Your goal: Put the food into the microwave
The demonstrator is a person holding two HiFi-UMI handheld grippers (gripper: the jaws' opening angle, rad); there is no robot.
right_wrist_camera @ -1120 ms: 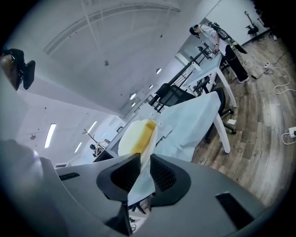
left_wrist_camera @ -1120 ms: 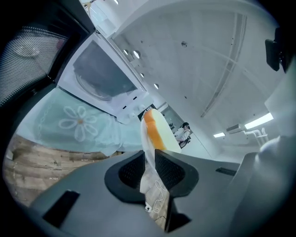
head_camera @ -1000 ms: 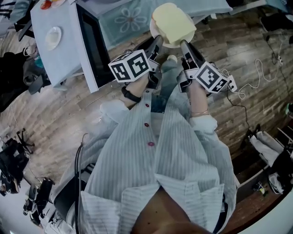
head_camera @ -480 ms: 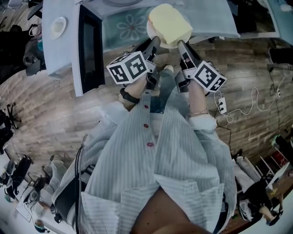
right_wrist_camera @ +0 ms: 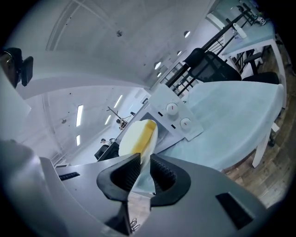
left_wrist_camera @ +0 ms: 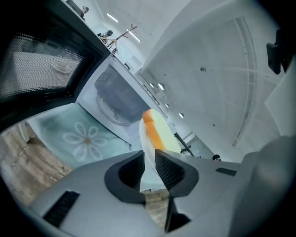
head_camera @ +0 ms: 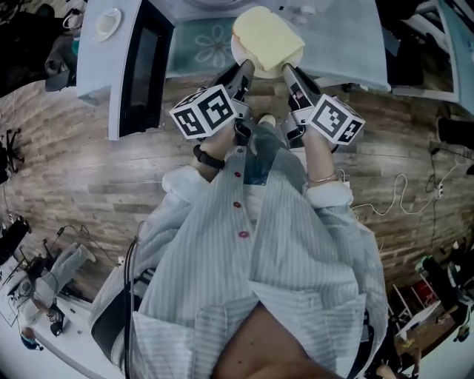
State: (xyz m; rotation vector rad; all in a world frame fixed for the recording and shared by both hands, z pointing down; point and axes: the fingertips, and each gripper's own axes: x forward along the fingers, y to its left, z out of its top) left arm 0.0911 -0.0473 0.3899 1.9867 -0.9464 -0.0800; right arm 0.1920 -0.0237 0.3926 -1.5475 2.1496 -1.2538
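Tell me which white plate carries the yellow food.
The large white plate held by the left gripper and right gripper; the small white plate lies atop the white microwave.

No legible text, brand, number or sign anywhere. Left marker cube (head_camera: 207,111) and right marker cube (head_camera: 335,118), near: black-and-white coded squares only, no letters. Microwave control panel (right_wrist_camera: 178,115), far: two knobs and small marks, too small to read.

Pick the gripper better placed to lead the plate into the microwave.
Left, slightly. Both clamp the plate rim, but the left gripper faces the microwave's open cavity; the right gripper faces its control panel.
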